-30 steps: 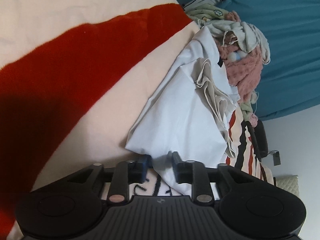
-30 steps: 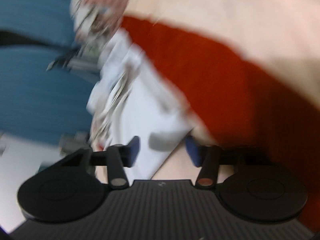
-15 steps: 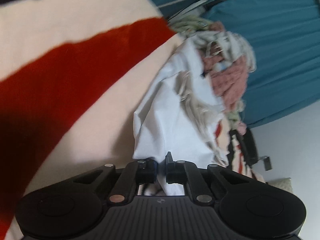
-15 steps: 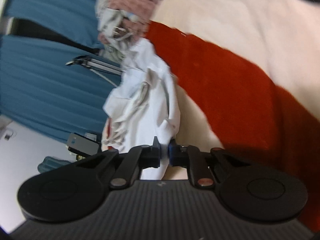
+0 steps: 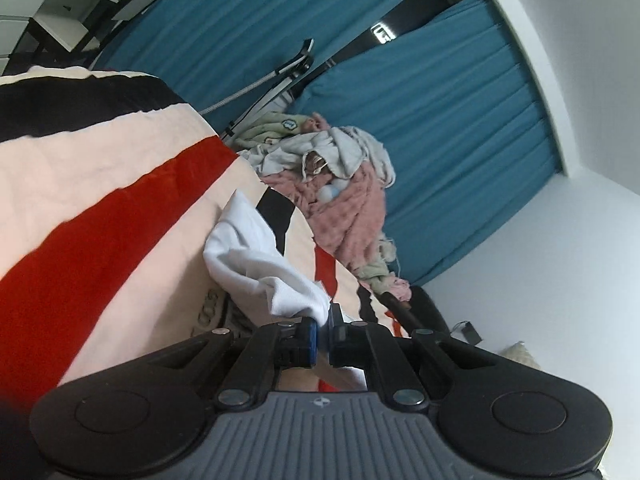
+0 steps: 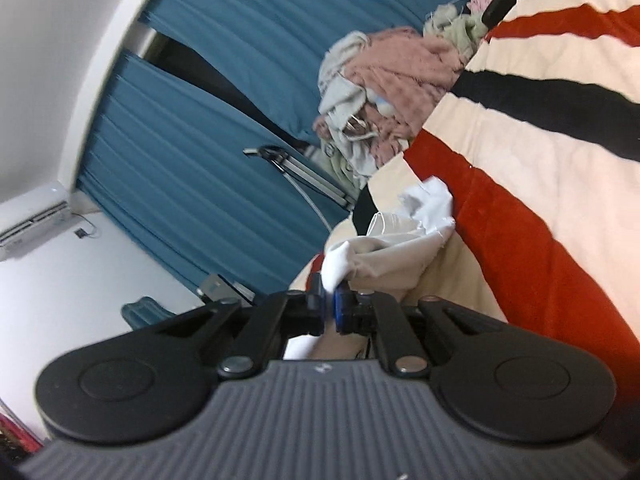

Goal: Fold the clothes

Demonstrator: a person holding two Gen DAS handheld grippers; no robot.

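Observation:
A white garment (image 5: 256, 264) hangs bunched from my left gripper (image 5: 324, 334), which is shut on its edge and holds it above the striped blanket (image 5: 100, 208). In the right wrist view the same white garment (image 6: 392, 236) shows a cream inner side, and my right gripper (image 6: 330, 304) is shut on another edge of it. The cloth sags between the two grippers, lifted off the bed.
A heap of unfolded clothes (image 5: 344, 192), pink and grey-green, lies at the far end of the blanket; it also shows in the right wrist view (image 6: 384, 92). Teal curtains (image 5: 420, 92) hang behind. A metal stand (image 6: 304, 172) leans by the curtains.
Both grippers closed on the white garment's edge and lifted it off the blanket; it now hangs bunched, and the views tilted up toward the curtains.

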